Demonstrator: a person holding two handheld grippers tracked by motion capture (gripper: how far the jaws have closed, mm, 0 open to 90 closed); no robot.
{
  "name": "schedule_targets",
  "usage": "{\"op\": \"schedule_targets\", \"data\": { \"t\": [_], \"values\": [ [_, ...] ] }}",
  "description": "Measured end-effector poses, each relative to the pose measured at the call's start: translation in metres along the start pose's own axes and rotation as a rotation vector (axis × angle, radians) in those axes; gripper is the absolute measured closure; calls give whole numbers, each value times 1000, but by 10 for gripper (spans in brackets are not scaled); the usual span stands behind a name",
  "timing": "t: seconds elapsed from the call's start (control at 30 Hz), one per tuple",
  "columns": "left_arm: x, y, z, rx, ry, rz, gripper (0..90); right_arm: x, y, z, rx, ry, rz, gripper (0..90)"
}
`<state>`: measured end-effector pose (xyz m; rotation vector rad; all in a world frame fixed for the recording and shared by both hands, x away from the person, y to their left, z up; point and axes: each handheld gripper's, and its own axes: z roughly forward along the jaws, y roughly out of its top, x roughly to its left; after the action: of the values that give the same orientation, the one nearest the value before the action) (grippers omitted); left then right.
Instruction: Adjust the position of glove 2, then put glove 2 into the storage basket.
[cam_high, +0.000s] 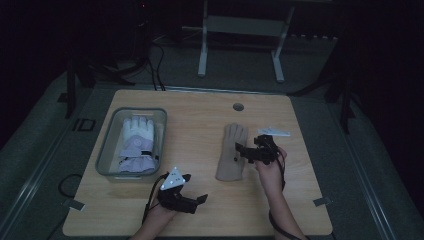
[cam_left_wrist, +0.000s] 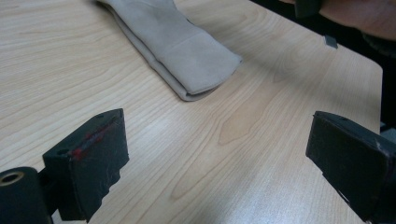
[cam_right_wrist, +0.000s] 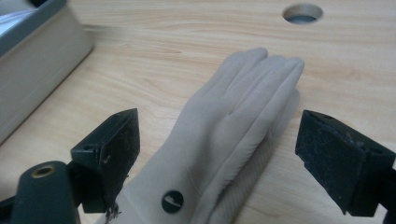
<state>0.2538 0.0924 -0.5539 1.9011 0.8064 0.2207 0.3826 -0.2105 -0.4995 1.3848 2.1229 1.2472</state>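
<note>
A beige glove (cam_high: 231, 155) lies flat in the middle of the wooden table (cam_high: 200, 115), fingers pointing away from me. My right gripper (cam_high: 246, 150) is at the glove's right side, pointing left across it. In the right gripper view the jaws of this gripper (cam_right_wrist: 219, 135) stand wide open, and the glove (cam_right_wrist: 224, 126) lies on the table between and below them, untouched by the pads. A black round button (cam_right_wrist: 172, 201) sits on the glove. My left gripper (cam_high: 196, 189) is open near the front edge with nothing between its jaws. In its own view the left gripper (cam_left_wrist: 215, 144) faces the glove's cuff (cam_left_wrist: 182, 51).
A grey bin (cam_high: 107, 145) at the left holds a white glove (cam_high: 136, 142); its wall (cam_right_wrist: 37, 60) is close to the beige glove's left. A cable hole (cam_high: 238, 107) is at the table's back. A small white item (cam_high: 274, 131) lies behind the right gripper.
</note>
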Motion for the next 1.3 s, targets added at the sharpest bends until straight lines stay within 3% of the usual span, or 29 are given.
{"op": "schedule_targets", "data": {
  "t": [0.07, 0.13, 0.23, 0.3, 0.37, 0.43, 0.5, 0.67, 0.77, 0.9, 0.93, 1.0, 1.1, 1.13, 1.17, 1.23, 1.3],
  "values": [
    [-1, 2, 3, 6, -6, 18, 59, -8, 0, -6, -19, 50, -12, 139],
    [-2, 4, 6, 9, -11, 20, 59, -14, -1, -10, -31, 70, -28, 140],
    [-3, 7, 13, 28, -16, 22, 59, -21, -2, -10, 43, 106, -10, 148],
    [-3, 10, 18, 44, -20, 23, 59, -24, -4, -9, 59, 125, 4, 150],
    [-3, 13, 22, 44, -21, 17, 59, -24, -4, -7, 68, 123, 13, 127],
    [-3, 19, 26, 52, -12, 24, 66, -22, -3, -5, 63, 105, -15, 104],
    [-2, 24, 31, 56, -1, 28, 79, -22, -1, -1, 72, 120, -10, 104],
    [3, 42, 45, 81, 48, 44, 135, -28, 12, 13, 74, 72, -35, 165],
    [10, 55, 56, 93, 65, 12, 144, -38, 21, 25, 78, 56, 1, 195],
    [19, 71, 74, 152, 72, 22, 147, -46, 25, 46, 117, 32, 37, 203],
    [23, 74, 80, 165, 62, 1, 149, -47, 25, 52, 132, 30, 42, 202],
    [27, 77, 90, 201, 51, -28, 149, -49, 22, 63, 160, 34, 62, 185],
    [28, 77, 107, 260, 76, -19, 149, -49, 17, 74, 184, 65, 82, 131],
    [29, 75, 112, 267, 84, -20, 153, -47, 16, 76, 199, 76, 74, 127],
    [29, 74, 114, 274, 86, -27, 156, -45, 15, 80, 225, 54, 55, 126],
    [30, 73, 118, 288, 80, -42, 158, -43, 14, 83, 237, 63, 39, 209],
    [29, 71, 121, 302, 85, -41, 161, -44, 13, 83, 247, 44, 26, 308]
  ]
}}
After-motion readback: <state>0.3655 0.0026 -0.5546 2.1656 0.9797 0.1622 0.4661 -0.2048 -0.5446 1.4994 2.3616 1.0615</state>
